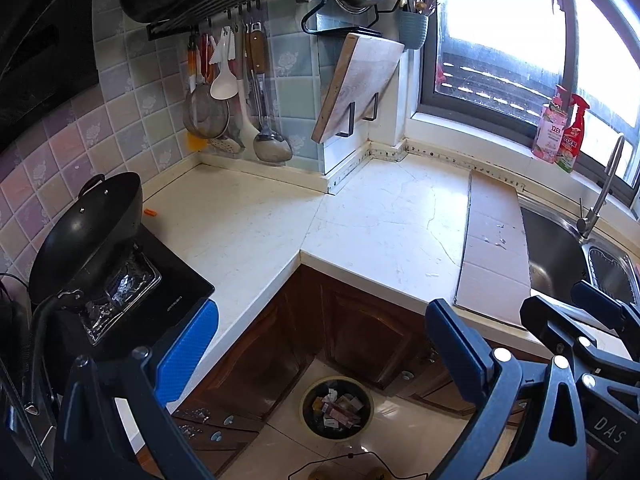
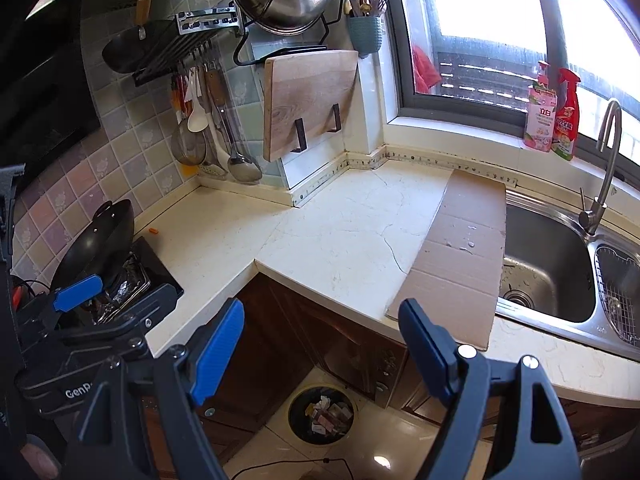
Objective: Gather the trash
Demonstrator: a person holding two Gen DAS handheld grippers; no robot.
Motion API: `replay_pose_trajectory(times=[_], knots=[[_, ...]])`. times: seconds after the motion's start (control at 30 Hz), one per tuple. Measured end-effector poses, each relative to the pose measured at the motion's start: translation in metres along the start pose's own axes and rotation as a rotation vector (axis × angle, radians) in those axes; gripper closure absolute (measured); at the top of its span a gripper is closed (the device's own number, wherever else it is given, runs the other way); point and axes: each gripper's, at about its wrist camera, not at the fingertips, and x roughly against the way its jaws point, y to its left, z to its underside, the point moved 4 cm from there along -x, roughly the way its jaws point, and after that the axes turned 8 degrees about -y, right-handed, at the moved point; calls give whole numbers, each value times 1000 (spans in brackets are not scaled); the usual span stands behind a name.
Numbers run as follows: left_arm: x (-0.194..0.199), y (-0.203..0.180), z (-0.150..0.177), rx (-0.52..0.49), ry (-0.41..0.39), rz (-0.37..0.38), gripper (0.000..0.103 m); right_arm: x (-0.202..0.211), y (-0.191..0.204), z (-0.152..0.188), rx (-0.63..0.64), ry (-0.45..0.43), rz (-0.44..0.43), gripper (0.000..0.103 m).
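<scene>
Both tongs, left point(image 1: 320, 344) and right point(image 2: 322, 340), are held released and empty above the trash bin point(image 2: 321, 416), kept beneath the cleared surface point(image 2: 340, 236) for scraps.

Wok point(image 1: 86, 236) on stove; cardboard point(image 2: 460, 256) beside sink point(image 2: 548, 264).

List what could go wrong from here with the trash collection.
1. The cardboard sheet overhangs the sink; a careless grab could tip it in.
2. The small orange scrap beside the wok is easily missed.
3. The bin looks nearly full; trash may spill.
</scene>
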Motion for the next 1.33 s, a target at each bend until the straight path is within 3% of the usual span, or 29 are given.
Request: replay_pose_trajectory(times=[1.33], knots=[[-7,0,-7,-11,-5,-18,1,-9,-9,-13,4,-6,-5,23]])
